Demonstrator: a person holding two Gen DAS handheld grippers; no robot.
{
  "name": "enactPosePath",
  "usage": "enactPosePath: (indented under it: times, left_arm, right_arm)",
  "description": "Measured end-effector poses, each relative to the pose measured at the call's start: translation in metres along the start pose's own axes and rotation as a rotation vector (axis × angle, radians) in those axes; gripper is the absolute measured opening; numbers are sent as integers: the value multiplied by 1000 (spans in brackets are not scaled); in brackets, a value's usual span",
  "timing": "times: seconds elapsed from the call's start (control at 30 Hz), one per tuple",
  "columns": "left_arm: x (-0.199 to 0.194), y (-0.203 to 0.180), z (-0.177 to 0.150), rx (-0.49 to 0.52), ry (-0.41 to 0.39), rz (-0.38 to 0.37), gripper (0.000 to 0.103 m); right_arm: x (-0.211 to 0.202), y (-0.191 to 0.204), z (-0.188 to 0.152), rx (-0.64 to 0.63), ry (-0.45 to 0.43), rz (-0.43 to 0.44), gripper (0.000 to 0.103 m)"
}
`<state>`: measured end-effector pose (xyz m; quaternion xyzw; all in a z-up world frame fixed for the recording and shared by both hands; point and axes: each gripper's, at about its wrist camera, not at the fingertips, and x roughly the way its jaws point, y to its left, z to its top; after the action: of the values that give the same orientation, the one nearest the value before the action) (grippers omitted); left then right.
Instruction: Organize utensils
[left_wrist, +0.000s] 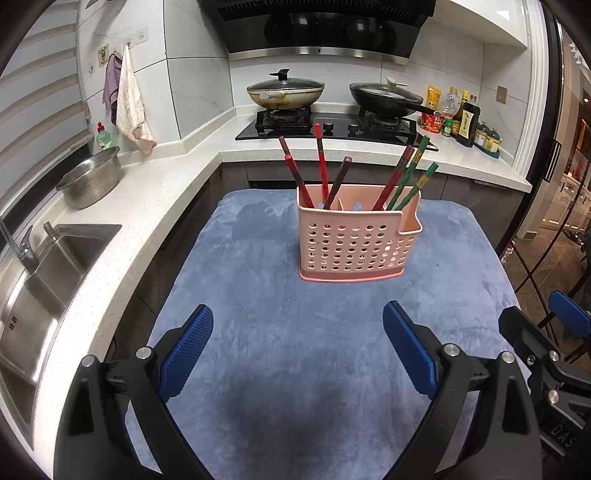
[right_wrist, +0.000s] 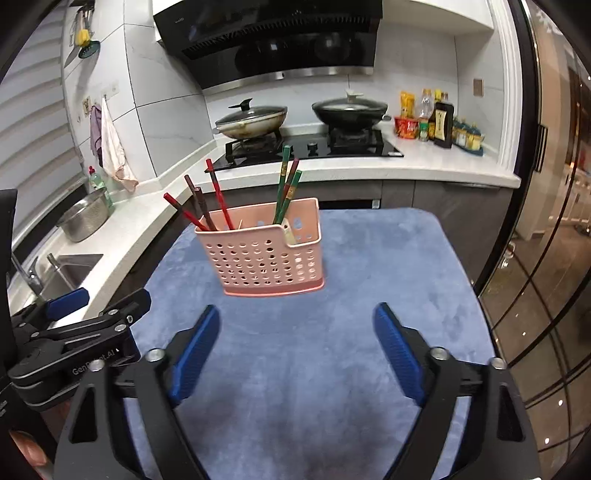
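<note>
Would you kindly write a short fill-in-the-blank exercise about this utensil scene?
1. The chopsticks stand in a ____ perforated holder.
2. The holder rests on a ____ cloth.
3. Both the left gripper and the right gripper are ____.
4. The two green chopsticks sit in the holder's ____ compartment.

Missing words: pink; blue; open; right

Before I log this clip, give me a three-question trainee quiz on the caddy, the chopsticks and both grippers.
1. True or false: the pink caddy lies tipped over on the blue mat.
2. Which chopsticks share the caddy's right compartment? A) green only B) green plus a red one C) none
3. Fill in: the left gripper and right gripper are both ____ and holding nothing.

Key: 1 false, it stands upright. 2 B. 3 open.
</note>
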<state>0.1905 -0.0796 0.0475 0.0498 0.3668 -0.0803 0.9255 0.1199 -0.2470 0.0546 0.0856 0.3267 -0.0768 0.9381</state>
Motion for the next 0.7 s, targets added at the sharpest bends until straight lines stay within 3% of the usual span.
enactPosePath:
  times: [0.13,0.17,0.4,0.7]
  left_arm:
    - [-1,0,-3,-5,3,-3,93]
    - [-1,0,-3,-5,3,-2,94]
    - [1,2,-8,-18,14,19,94]
    - [-2,7,-10,-35,-7,44,94]
  right_arm:
    - [1,1,-4,0,16,-7,90]
    - [1,2,-4,0,17,-14,97]
    - [-3,8,-8,-24,-3,-62,96]
    - [-3,7,-8,-17,-1,-59,96]
